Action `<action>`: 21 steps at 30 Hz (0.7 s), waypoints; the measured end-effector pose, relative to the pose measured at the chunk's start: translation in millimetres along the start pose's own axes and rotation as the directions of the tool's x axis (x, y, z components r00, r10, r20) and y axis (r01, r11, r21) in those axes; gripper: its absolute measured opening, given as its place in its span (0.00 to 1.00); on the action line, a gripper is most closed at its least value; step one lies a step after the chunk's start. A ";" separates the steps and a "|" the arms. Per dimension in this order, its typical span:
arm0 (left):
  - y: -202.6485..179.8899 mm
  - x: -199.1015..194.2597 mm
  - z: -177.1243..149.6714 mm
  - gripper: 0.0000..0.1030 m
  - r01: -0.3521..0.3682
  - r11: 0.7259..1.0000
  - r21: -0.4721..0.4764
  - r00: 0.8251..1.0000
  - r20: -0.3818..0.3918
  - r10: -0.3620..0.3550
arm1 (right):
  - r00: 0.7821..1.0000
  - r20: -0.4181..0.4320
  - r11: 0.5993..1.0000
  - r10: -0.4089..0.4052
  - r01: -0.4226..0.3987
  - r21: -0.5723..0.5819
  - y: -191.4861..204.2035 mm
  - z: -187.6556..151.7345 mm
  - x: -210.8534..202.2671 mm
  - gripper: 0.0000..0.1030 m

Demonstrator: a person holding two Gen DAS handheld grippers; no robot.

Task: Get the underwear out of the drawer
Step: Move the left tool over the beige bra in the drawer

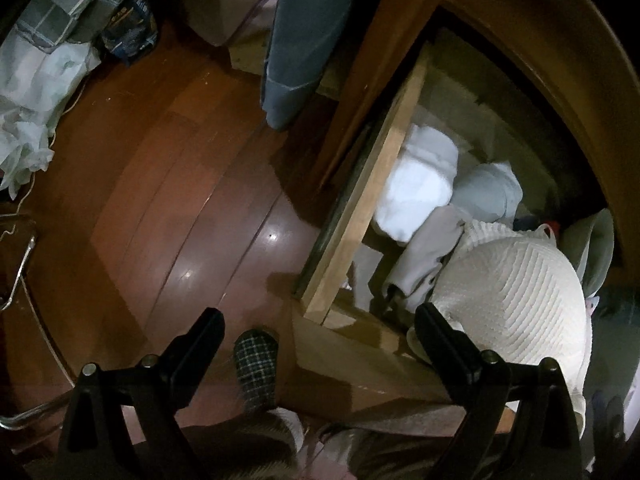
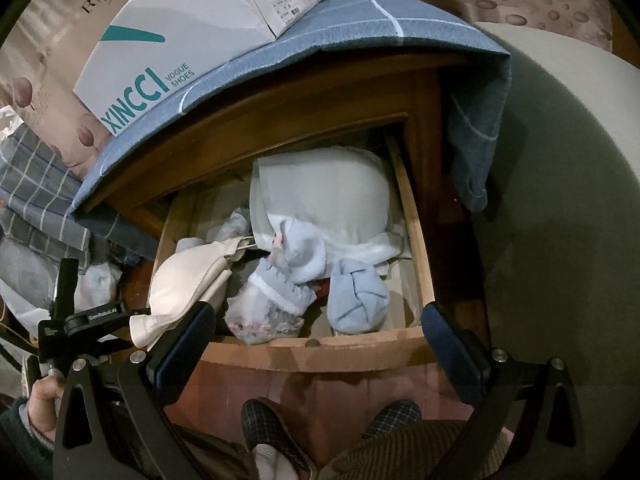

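A wooden drawer (image 2: 320, 350) stands pulled open, full of folded underwear. A white ribbed bra (image 1: 516, 292) lies at its left front corner; it also shows in the right wrist view (image 2: 188, 280). My left gripper (image 1: 320, 332) is open, its right finger against the bra's edge, its left finger over the floor. My right gripper (image 2: 316, 328) is open and empty above the drawer front. Light blue folded pieces (image 2: 356, 300) and a clear bag of underwear (image 2: 264, 312) lie in the middle.
A white bundle (image 1: 416, 184) lies deeper in the drawer. A blue checked cloth (image 2: 344, 28) and a shoe box (image 2: 168, 36) cover the cabinet top. The person's slippered feet (image 2: 276, 428) stand before the drawer. Bags (image 1: 36, 92) lie on the wooden floor.
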State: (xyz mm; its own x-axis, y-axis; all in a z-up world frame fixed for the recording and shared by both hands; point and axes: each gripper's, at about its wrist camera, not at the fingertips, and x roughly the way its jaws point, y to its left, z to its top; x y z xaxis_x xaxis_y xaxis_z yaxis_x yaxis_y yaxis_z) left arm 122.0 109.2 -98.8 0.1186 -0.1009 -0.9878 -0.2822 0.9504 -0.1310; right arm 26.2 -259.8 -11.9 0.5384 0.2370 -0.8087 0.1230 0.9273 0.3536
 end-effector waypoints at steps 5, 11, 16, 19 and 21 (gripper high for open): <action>4.3 0.2 -11.8 0.96 -0.017 1.000 0.000 1.000 -0.023 0.017 | 1.000 -0.022 1.000 -0.011 0.011 -0.019 6.0 1.6 5.7 0.99; -0.8 -8.7 -11.9 0.94 -0.095 0.995 0.023 0.995 0.021 0.095 | 0.998 -0.061 0.998 -0.032 0.028 -0.063 14.9 2.3 13.3 0.99; -3.2 -27.6 -15.1 0.93 -0.106 0.994 0.040 0.992 0.078 0.103 | 0.994 -0.098 0.997 -0.037 0.030 -0.067 16.7 4.7 18.8 0.99; -6.2 -51.6 -18.6 0.93 -0.114 0.991 0.064 0.985 0.139 0.104 | 0.986 -0.162 0.997 -0.042 0.031 -0.073 18.8 7.7 28.3 0.99; -8.7 -66.4 -21.7 0.93 -0.096 0.993 0.075 0.981 0.176 0.081 | 0.980 -0.192 0.995 -0.054 0.037 -0.090 20.3 11.2 31.7 0.99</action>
State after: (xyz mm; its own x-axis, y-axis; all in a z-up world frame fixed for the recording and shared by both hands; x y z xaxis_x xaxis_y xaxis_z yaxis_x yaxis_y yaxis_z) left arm 95.9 101.2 -33.9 0.2615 0.0300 -0.9648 -0.2197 0.9751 -0.0293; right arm 55.1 -236.7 -25.1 0.3605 0.2381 -0.9019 0.0670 0.9578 0.2796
